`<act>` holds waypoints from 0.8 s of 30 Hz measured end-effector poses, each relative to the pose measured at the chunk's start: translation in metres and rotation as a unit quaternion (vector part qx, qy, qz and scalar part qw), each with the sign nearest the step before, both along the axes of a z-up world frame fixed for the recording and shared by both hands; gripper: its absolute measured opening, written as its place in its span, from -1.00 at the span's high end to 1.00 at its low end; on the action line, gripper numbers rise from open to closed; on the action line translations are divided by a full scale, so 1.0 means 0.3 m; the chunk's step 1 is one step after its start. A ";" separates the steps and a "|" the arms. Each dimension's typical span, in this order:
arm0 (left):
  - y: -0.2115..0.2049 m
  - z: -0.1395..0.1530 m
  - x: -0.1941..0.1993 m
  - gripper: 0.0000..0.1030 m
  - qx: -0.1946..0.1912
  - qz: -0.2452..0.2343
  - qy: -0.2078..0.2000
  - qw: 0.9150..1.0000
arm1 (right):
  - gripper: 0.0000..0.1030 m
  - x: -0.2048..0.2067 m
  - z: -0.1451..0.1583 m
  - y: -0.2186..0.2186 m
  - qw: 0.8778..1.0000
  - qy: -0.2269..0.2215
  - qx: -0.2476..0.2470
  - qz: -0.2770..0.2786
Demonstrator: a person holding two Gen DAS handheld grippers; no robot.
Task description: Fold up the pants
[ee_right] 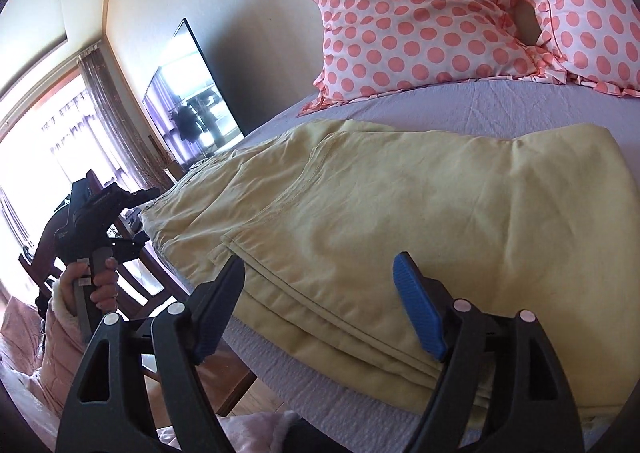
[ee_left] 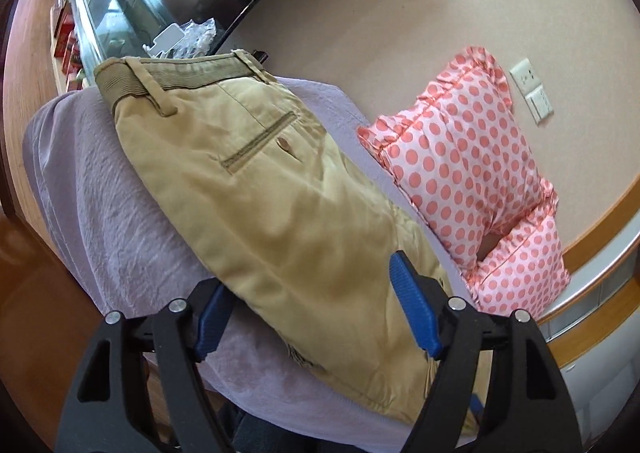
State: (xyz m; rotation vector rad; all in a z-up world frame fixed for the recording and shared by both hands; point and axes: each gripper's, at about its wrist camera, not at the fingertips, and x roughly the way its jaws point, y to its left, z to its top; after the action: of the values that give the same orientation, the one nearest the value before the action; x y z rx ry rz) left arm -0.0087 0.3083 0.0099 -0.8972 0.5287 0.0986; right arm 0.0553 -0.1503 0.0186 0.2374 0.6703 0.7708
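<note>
Khaki pants [ee_left: 256, 189] lie folded on the lavender bed sheet [ee_left: 100, 205], waistband at the far end with a back pocket facing up. My left gripper [ee_left: 316, 293] is open and empty just above the pants' near part. In the right wrist view the pants [ee_right: 380, 205] lie folded in layers with stacked hems near the bed's front edge. My right gripper [ee_right: 320, 285] is open and empty over those hems. The left gripper [ee_right: 120, 221] also shows there, held in a hand off the bed's left side.
Two pink polka-dot pillows [ee_right: 420, 25] lean against the wall at the head of the bed [ee_right: 460, 93]. A TV [ee_right: 192, 101] hangs on the wall to the left. A wooden chair [ee_right: 132, 273] stands beside the bed. Wall sockets [ee_left: 532, 89] sit behind the pillows.
</note>
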 end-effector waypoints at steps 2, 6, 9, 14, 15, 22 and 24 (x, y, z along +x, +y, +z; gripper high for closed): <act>0.053 -0.007 0.011 -0.37 -0.023 0.018 -0.003 1.000 | -0.52 -0.003 0.000 -0.007 1.000 -0.001 0.003 -0.002; 0.144 -0.009 0.054 0.08 -0.040 0.059 0.013 0.997 | -0.52 -0.006 0.003 -0.025 1.000 -0.003 0.010 -0.005; 0.171 0.006 0.108 0.73 -0.013 0.071 0.042 0.996 | -0.52 -0.014 0.010 -0.058 1.000 -0.010 0.020 -0.012; -0.032 0.234 0.194 0.77 0.156 0.026 0.034 0.987 | -0.61 -0.032 0.030 -0.177 0.997 -0.030 0.035 -0.056; -0.111 0.292 0.219 0.77 0.189 0.000 0.022 0.982 | -0.61 -0.031 0.033 -0.209 0.996 -0.031 0.040 -0.071; -0.860 0.447 0.267 0.69 0.372 -0.249 -0.086 0.890 | -0.65 -0.029 0.028 -0.480 0.975 -0.017 0.090 -0.201; -1.059 0.378 0.242 0.65 0.403 -0.320 -0.097 0.852 | -0.66 -0.034 0.023 -0.552 0.967 -0.007 0.111 -0.228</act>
State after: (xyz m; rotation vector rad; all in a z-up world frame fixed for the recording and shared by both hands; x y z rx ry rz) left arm 0.0640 -0.0095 0.1233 0.1221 0.5070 -0.3602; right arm 0.0452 -0.3158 0.0256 0.5680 0.4878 0.4018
